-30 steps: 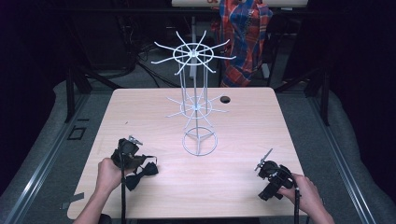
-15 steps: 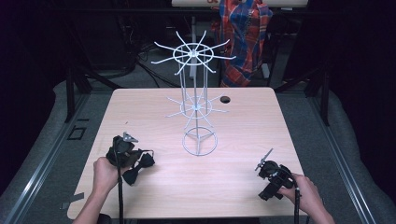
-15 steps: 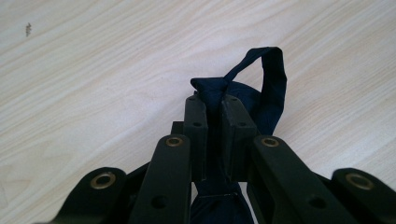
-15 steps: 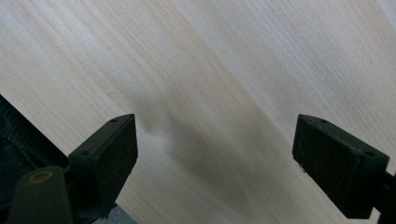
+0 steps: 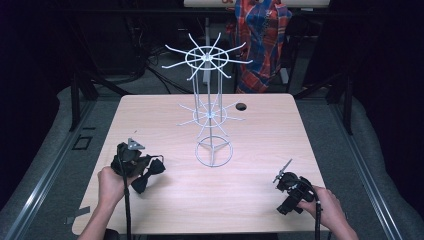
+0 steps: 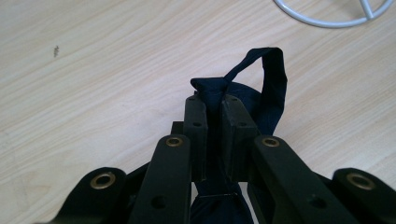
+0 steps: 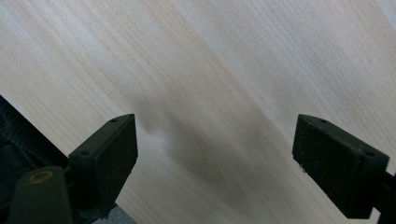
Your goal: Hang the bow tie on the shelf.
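Left tool [image 6: 212, 109] clenched on knot of dark bow tie [image 6: 261, 88], low over desk [image 5: 240, 200] near wire rack [image 5: 212, 150]. Soft, light, floppy; best gripped at knot. Right tool [image 7: 215, 154] released, idle.

Just sitting mid-surface [image 5: 165, 115]: white wire rack [image 5: 210, 112], ring base [image 6: 334, 16] flat on wood. Hanging behind: plaid shirt [image 5: 262, 40]. Showing near the far edge: dark hole [image 5: 241, 106].

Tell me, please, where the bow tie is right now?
The bow tie is clamped in the left gripper, low over the table's near-left part in the high view, left of the rack's base.
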Demonstrator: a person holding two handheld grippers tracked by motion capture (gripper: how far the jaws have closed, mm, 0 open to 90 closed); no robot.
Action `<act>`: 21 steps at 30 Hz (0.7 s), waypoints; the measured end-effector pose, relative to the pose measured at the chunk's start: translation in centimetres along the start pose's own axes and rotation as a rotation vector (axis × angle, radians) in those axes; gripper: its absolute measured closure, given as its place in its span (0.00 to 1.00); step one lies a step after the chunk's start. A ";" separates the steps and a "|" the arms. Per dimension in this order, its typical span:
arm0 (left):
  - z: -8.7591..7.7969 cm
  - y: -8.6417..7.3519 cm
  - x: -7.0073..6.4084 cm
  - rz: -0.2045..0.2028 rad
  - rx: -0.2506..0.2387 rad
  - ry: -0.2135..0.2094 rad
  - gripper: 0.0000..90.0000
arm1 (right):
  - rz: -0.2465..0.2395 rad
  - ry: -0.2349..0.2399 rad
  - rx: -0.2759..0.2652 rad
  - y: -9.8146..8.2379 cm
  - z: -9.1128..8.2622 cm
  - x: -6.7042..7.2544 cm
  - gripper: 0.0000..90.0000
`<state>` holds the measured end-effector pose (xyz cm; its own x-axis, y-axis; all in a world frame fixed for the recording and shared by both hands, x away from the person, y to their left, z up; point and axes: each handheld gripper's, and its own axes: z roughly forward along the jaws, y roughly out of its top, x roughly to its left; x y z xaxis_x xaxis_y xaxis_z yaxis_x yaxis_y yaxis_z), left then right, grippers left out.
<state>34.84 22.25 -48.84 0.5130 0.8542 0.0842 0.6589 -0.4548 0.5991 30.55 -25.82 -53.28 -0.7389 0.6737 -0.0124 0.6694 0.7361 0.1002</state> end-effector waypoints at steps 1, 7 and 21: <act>-0.2 0.2 0.0 -0.001 -0.010 0.004 0.91 | 0.000 -0.001 0.000 0.0 0.0 0.0 0.15; -0.9 0.7 0.0 -0.007 -0.050 0.015 0.91 | 0.000 0.000 0.000 0.0 0.0 0.0 0.15; -1.9 1.6 0.3 -0.002 -0.096 0.027 0.91 | -0.004 0.002 0.005 0.1 0.0 0.0 0.15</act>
<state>35.02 22.27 -46.28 0.4958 0.8623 0.1031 0.6037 -0.4276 0.6728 30.58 -25.73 -53.30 -0.7419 0.6704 -0.0103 0.6667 0.7393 0.0952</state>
